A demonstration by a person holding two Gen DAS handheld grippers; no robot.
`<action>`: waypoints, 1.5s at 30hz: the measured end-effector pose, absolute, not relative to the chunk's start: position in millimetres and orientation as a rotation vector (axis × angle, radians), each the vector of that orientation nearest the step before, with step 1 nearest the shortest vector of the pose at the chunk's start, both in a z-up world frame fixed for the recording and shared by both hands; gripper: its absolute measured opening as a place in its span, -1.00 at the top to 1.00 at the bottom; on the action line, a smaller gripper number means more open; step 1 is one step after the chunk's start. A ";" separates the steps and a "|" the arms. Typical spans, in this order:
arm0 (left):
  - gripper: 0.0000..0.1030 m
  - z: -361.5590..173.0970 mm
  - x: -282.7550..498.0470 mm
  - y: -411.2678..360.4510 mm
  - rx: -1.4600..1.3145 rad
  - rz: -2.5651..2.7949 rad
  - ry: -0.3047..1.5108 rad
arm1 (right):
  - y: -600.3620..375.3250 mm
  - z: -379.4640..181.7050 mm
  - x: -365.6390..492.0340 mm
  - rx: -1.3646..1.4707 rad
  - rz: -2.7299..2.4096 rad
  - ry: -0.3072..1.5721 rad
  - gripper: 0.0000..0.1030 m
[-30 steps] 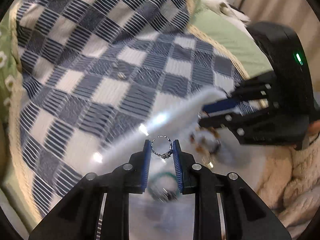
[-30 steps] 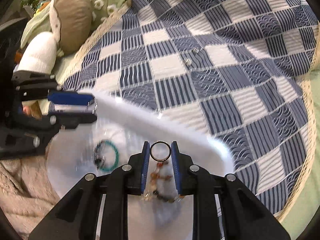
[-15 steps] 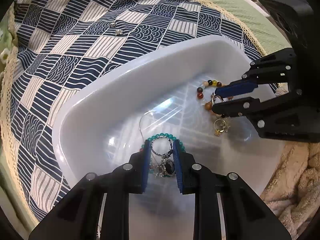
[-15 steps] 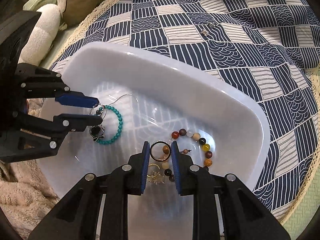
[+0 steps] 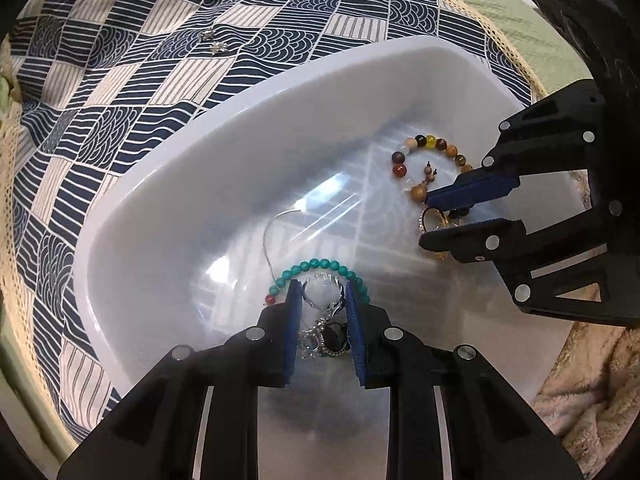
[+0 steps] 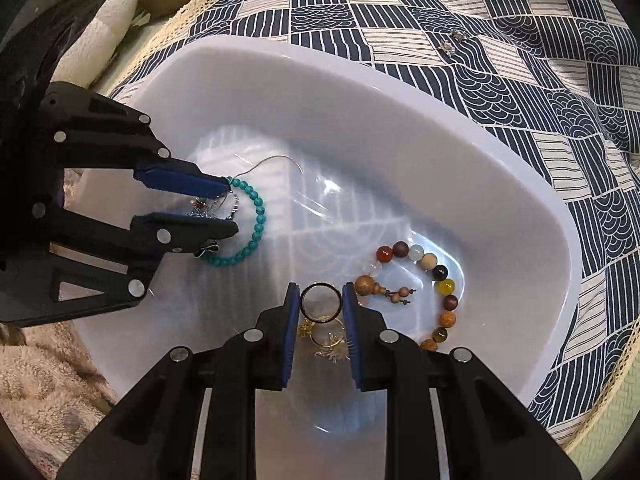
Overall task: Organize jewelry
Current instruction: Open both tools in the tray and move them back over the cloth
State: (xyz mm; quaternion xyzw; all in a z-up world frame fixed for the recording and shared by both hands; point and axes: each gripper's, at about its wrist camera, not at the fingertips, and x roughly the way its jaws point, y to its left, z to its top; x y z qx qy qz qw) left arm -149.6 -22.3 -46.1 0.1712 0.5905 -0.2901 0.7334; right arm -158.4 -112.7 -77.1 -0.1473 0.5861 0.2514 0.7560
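Note:
A white plastic tub (image 5: 168,184) (image 6: 520,184) lies on a blue-and-white checked cloth. My left gripper (image 5: 323,292) (image 6: 230,210) is shut on a silver ring (image 5: 322,294) low inside the tub, over a turquoise bead bracelet (image 5: 320,266) (image 6: 256,224) and a dark-stone pendant (image 5: 332,336). My right gripper (image 6: 321,304) (image 5: 424,220) is shut on a dark thin ring (image 6: 321,304), just above gold jewelry (image 6: 328,340). A bracelet of brown, amber and red beads (image 6: 436,276) (image 5: 424,148) lies at the tub's right end.
Two small silver earrings (image 5: 212,40) (image 6: 450,42) lie on the checked cloth (image 5: 120,80) beyond the tub. A thin silver wire (image 6: 276,160) lies in the tub. A beige fluffy blanket (image 5: 592,392) (image 6: 36,384) lies at the near side. A green quilt (image 5: 516,20) lies beyond.
Both grippers have come down from above the cloth into the tub, each still holding its ring. They now sit lower, close to the jewelry on the tub floor.

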 end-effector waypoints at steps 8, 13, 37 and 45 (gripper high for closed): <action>0.28 -32.7 -144.4 -17.4 0.333 -0.647 1.278 | -126.1 -57.1 -152.6 -0.248 0.516 1.208 0.01; -0.65 11.4 -131.9 19.8 0.135 -0.607 1.116 | -164.3 -23.0 -143.3 -0.016 0.514 1.095 -0.26; -0.83 37.3 -23.4 37.9 0.084 -0.312 1.021 | -217.3 8.5 -72.2 0.184 0.295 1.063 -0.49; -0.83 -6.2 45.0 -21.5 0.265 -0.300 1.142 | -242.0 -15.8 -45.5 0.158 0.175 1.079 -0.49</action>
